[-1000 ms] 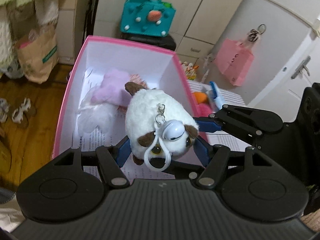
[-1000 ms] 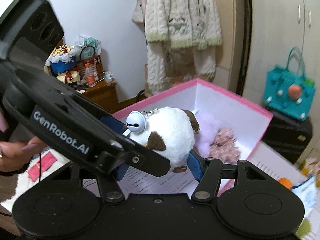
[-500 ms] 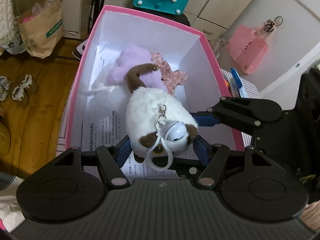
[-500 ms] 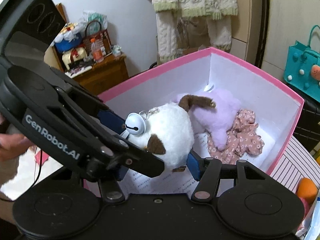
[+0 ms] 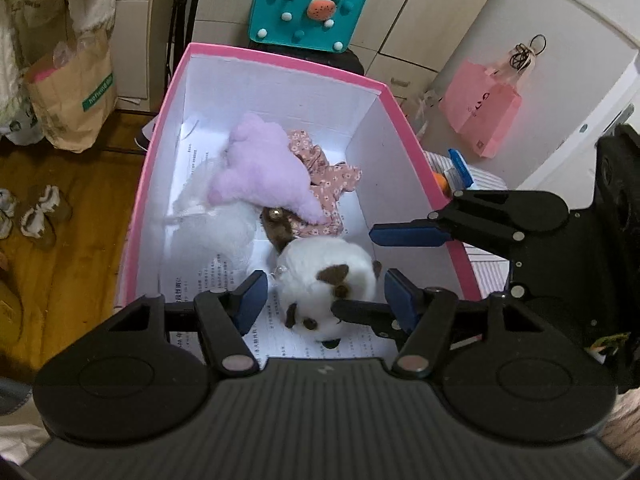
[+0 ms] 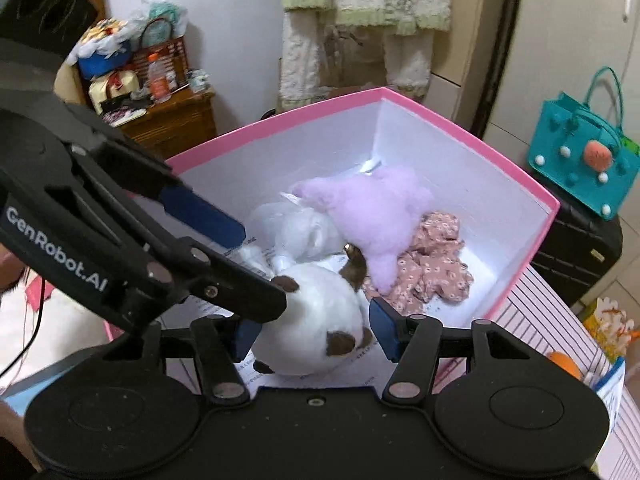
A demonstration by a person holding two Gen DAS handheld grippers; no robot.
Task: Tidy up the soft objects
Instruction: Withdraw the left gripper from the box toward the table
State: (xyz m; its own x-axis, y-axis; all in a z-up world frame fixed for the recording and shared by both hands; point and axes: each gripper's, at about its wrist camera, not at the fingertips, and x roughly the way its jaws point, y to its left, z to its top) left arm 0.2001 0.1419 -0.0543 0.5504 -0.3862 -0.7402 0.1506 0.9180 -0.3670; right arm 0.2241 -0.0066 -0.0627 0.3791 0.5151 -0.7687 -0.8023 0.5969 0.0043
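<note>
While the white-and-brown plush toy [image 5: 326,276] lies in the pink box [image 5: 404,124] at six o'clock of the purple plush [image 5: 264,168], it is flanked, unclamped, by the closing left tongs [image 5: 322,296] and the parted right tongs [image 6: 310,330].

The white-and-brown plush toy [image 5: 326,280], gripped above the pink box [image 5: 404,120] a second ago, is now lying on the box floor beside the purple plush [image 5: 264,168], both grippers' pads standing clear of it.
</note>
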